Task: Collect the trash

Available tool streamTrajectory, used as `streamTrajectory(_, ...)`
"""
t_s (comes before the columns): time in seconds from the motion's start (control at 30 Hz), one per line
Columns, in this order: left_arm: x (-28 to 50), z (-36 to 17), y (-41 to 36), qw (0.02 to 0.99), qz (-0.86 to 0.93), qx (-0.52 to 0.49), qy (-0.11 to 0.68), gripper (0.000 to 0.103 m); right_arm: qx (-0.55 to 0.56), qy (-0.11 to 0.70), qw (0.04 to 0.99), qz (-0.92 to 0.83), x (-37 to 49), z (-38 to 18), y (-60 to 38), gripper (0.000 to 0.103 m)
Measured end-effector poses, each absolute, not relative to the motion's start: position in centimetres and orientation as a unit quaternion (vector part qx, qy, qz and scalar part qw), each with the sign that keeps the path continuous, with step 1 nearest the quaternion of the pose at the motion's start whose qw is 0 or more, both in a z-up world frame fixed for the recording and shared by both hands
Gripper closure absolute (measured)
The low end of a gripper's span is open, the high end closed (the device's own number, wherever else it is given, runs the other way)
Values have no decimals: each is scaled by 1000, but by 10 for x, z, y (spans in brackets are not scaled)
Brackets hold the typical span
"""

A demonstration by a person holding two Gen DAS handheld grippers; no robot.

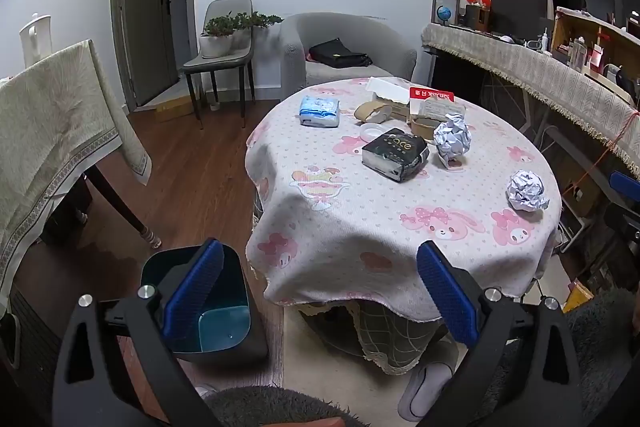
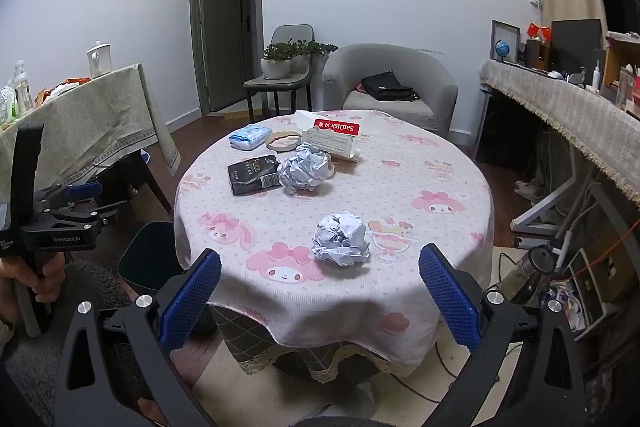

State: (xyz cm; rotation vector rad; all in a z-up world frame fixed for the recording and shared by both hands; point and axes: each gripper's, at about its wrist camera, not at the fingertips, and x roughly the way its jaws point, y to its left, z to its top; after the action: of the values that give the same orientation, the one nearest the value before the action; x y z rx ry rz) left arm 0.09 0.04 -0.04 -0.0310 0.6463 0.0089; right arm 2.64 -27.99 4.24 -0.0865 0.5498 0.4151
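Two crumpled paper balls lie on the round table with the pink cartoon cloth. The near ball sits toward the table's front. The far ball lies beside a black packet. A dark bin stands on the floor left of the table. My left gripper is open and empty, low, between the bin and the table edge. My right gripper is open and empty in front of the near ball.
On the table also lie a blue tissue pack, a tape roll and a red-labelled box. A cloth-covered table stands left, a long counter right, an armchair behind.
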Motion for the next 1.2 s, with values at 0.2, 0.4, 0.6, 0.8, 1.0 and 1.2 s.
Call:
streamTrajectory(0.2,-1,4,0,948,5,-14,317,4,-43,271,940,204,27,42,-280,3)
streamTrajectory(0.4,0,2,0,949,5,-13,316,4,-44,270,940,203,26,42,-279,3)
streamTrajectory(0.6,0,2,0,949,5,-12,316,4,-44,270,940,203,27,42,-279,3)
streamTrajectory(0.8,0,1,-1,949,5,-12,315,4,-46,270,940,202,26,42,-278,3)
streamTrajectory(1.0,0,2,0,949,5,-10,315,4,-46,270,940,202,26,42,-279,3)
streamTrajectory(1.2,-1,2,0,949,5,-10,315,4,-46,270,940,202,26,42,-279,3)
